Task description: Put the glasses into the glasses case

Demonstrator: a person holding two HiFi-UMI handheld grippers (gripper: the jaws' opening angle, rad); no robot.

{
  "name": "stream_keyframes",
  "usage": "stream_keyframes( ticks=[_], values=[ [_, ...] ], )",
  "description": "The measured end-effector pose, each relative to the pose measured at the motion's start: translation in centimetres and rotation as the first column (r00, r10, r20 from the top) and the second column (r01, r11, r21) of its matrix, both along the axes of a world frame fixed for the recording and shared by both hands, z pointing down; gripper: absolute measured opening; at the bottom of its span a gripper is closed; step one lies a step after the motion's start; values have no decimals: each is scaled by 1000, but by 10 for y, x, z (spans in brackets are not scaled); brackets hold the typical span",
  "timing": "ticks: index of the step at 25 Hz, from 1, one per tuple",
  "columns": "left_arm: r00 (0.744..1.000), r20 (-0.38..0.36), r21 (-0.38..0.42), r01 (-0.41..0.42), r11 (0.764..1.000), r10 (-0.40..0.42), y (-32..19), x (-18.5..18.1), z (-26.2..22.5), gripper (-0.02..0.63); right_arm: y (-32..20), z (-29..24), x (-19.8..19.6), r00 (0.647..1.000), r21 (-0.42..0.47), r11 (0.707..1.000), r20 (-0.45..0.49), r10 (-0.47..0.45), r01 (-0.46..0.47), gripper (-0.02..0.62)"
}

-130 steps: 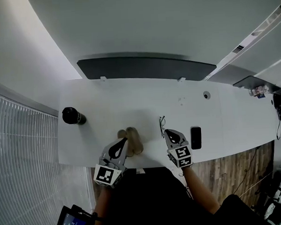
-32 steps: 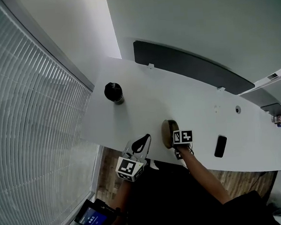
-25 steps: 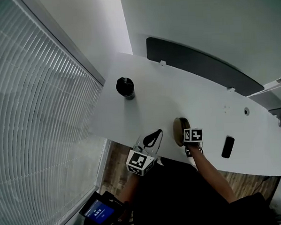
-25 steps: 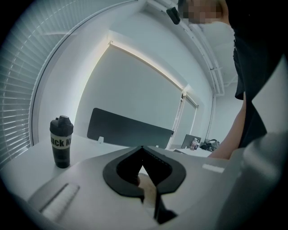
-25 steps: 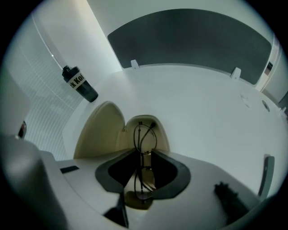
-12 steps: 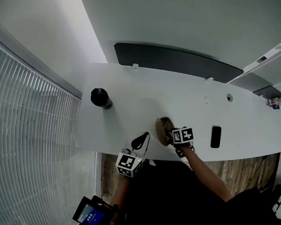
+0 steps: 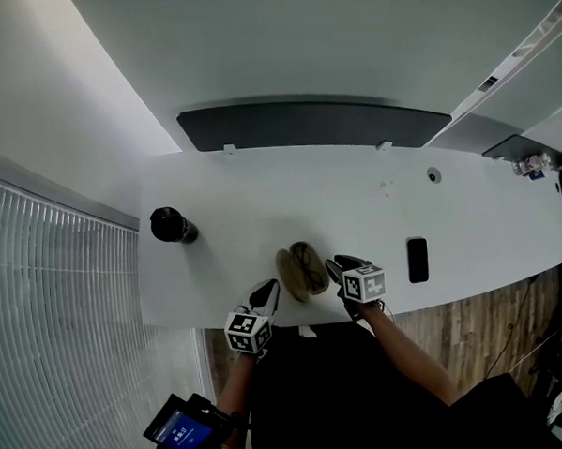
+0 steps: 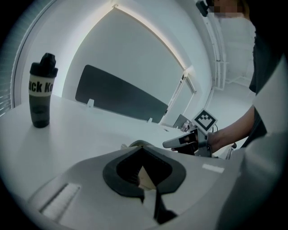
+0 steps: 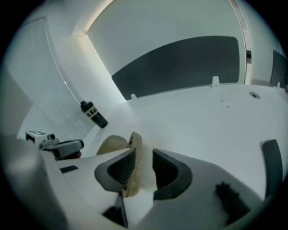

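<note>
A tan, oval clamshell glasses case (image 7: 302, 269) is seen lying open at the middle of the white desk's (image 7: 260, 187) near edge. One half's rim is flanked by the right gripper's (image 7: 339, 265) jaws, which have just been opening; only one pad is touched. The left gripper (image 7: 268, 288), jaws closed on nothing, is held just beside the case. The glasses cannot be made out.

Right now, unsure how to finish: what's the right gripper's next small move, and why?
Probably close the right gripper on the glasses case lid and fold it shut: its just-opened jaws straddle the open lid, and no glasses show on the table.
</note>
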State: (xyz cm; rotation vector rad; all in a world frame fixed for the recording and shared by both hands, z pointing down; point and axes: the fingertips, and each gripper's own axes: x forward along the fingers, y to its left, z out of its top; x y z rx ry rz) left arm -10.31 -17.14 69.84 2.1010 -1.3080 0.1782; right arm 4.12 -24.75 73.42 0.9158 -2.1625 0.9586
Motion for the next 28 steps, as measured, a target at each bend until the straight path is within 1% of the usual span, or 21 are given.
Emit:
stream_keyframes(
  ticks=[3,6,8,11,14,16,18,20,23,25,28],
  values=[
    [1000,-10,-74,11,997,-12,5,1,26,8,2,18,9,999,-13,1000,-42,10,-10,124],
    [1000,-15,-123,5,992,-7,2,8,44,8,6,23,9,997,-15,1000,-71,-23,22,124],
    [1000,-28,-142,3,990,-7,0,11,50,8,9,21,6,995,5,998,-85,-56,57,124],
    [997,-50,-160,51,986,-60,3,-1,55,8,11,18,-4,991,26,995,-92,-95,98,124],
    [988,-89,-184,112,977,-130,8,-14,59,8,8,19,-10,992,20,995,-83,-99,101,124],
    [985,-91,-212,126,969,-147,10,-18,64,8,7,18,-13,991,15,994,-77,-108,109,124],
    [988,-86,-230,108,967,-130,9,-14,68,8,7,17,-14,989,14,992,-78,-123,125,124],
    [991,-98,-247,65,967,-92,6,-2,72,8,8,17,-14,987,14,990,-82,-136,138,124],
    [986,-153,-268,20,963,-63,1,12,72,7,9,19,-13,984,7,989,-93,-149,150,116],
    [983,-175,-257,3,966,-49,-5,19,65,6,10,21,-14,983,-5,987,-95,-158,158,110],
    [982,-189,-233,-76,970,32,-15,38,50,8,12,23,-13,982,-18,986,-89,-168,167,84]
  ],
)
